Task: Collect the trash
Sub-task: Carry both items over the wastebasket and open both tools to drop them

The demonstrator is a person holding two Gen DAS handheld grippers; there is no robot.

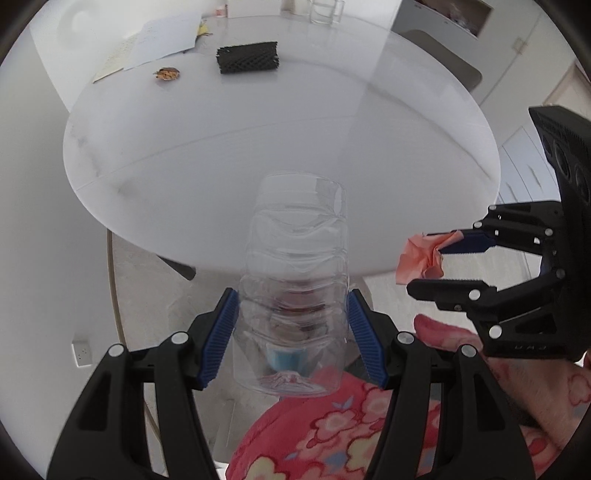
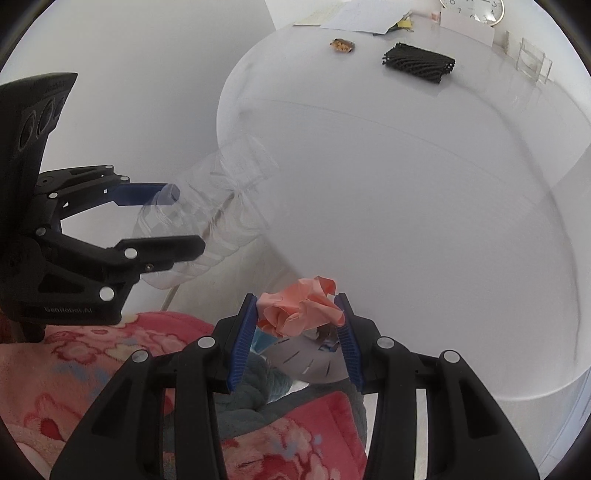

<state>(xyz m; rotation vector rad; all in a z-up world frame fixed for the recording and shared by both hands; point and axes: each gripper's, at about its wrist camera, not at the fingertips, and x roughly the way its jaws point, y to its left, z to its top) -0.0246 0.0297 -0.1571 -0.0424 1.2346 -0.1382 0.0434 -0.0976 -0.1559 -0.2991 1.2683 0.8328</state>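
Now the left gripper (image 1: 293,332) clamps a clear bottle (image 1: 295,280) and the right gripper (image 2: 297,325) pinches crumpled pink paper (image 2: 299,308), both just off the white table's (image 1: 258,147) near edge.

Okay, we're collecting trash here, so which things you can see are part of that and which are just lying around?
Part of the job:
- clear plastic bottle, clamped in the left gripper
- crumpled pink paper, clamped in the right gripper
- small orange-brown scrap on the white table, probably trash

Just lying about:
- black mesh roll
- white papers
- clear glass
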